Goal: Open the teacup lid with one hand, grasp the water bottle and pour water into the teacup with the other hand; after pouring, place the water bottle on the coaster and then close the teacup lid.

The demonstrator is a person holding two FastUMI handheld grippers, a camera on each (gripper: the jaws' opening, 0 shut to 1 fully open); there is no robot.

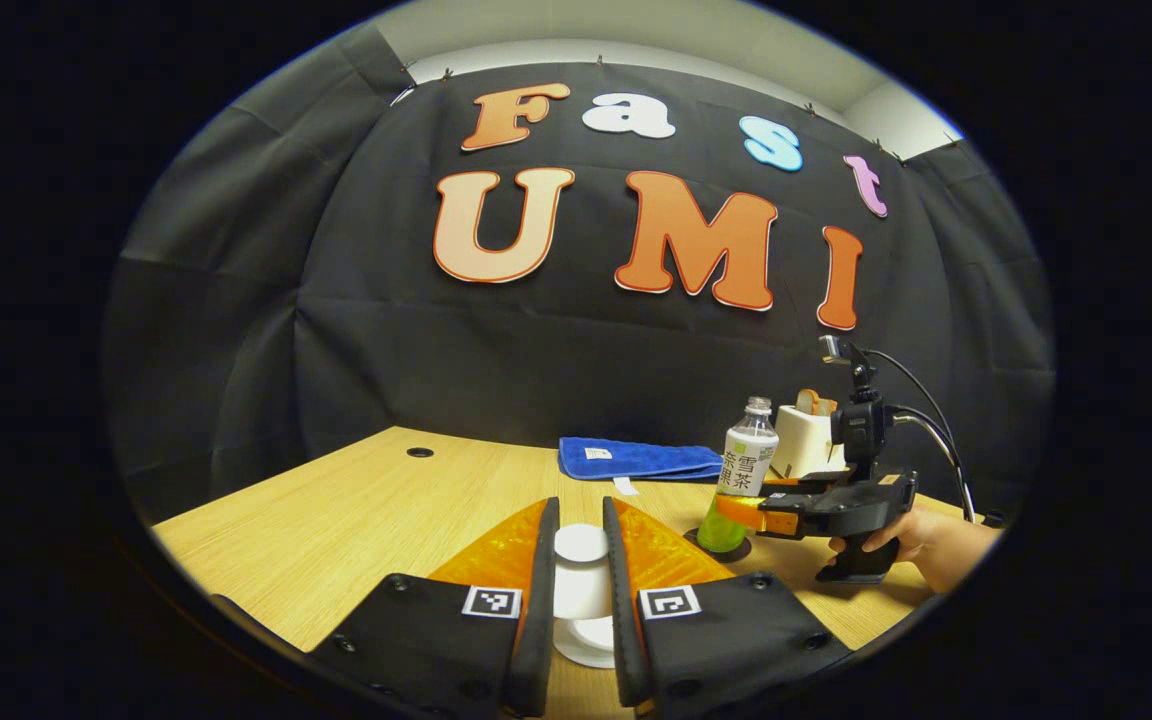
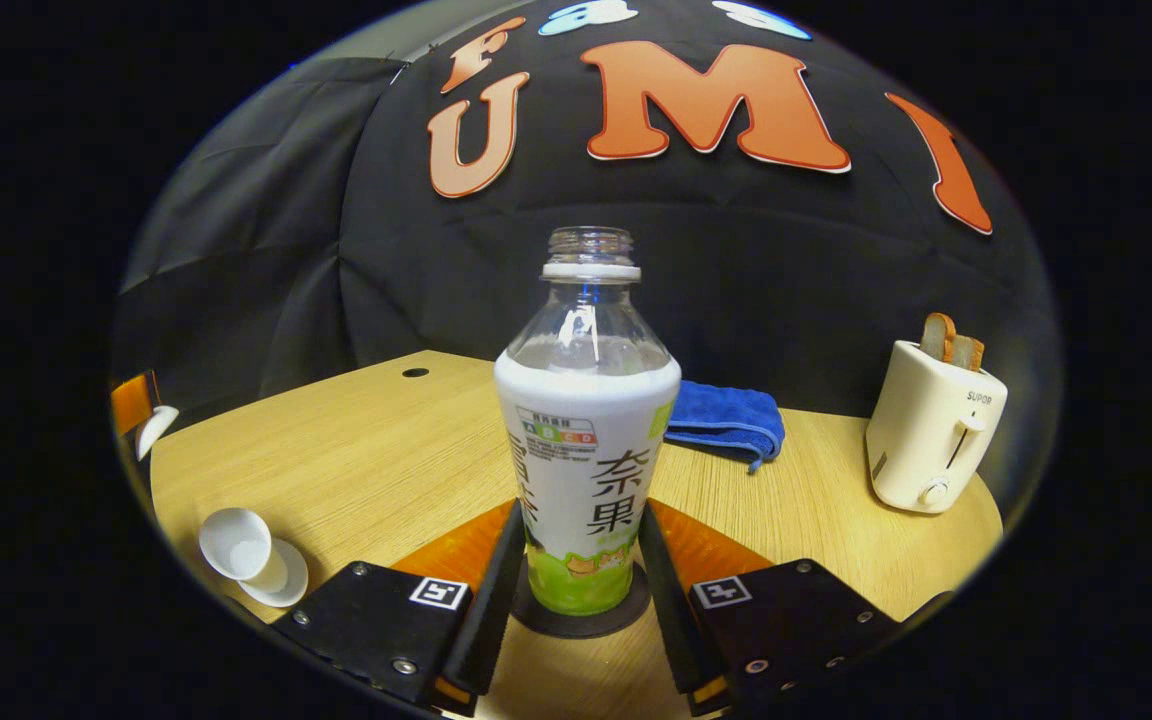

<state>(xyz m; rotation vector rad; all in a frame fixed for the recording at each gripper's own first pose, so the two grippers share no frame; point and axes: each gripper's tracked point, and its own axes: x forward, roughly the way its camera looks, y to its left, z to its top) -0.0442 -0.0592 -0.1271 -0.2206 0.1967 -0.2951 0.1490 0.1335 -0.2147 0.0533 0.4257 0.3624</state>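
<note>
Bottle (image 2: 586,450) on coaster (image 2: 581,618); right jaws seemingly slack.

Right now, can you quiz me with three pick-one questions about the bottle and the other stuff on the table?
1. Where does the water bottle stand?
A. On a plate
B. On a dark coaster
C. In a basket

2. What colour is the folded towel at the back of the table?
A. Blue
B. Red
C. Yellow

3. What is the top of the water bottle like?
A. Closed with a cap
B. Plugged with a cork
C. Open, with no cap

Answers:
1. B: the right gripper view shows the dark round coaster under the bottle's base.
2. A: the towel is blue in both views.
3. C: the bare threaded neck shows in the right gripper view, with nothing on top.
</note>
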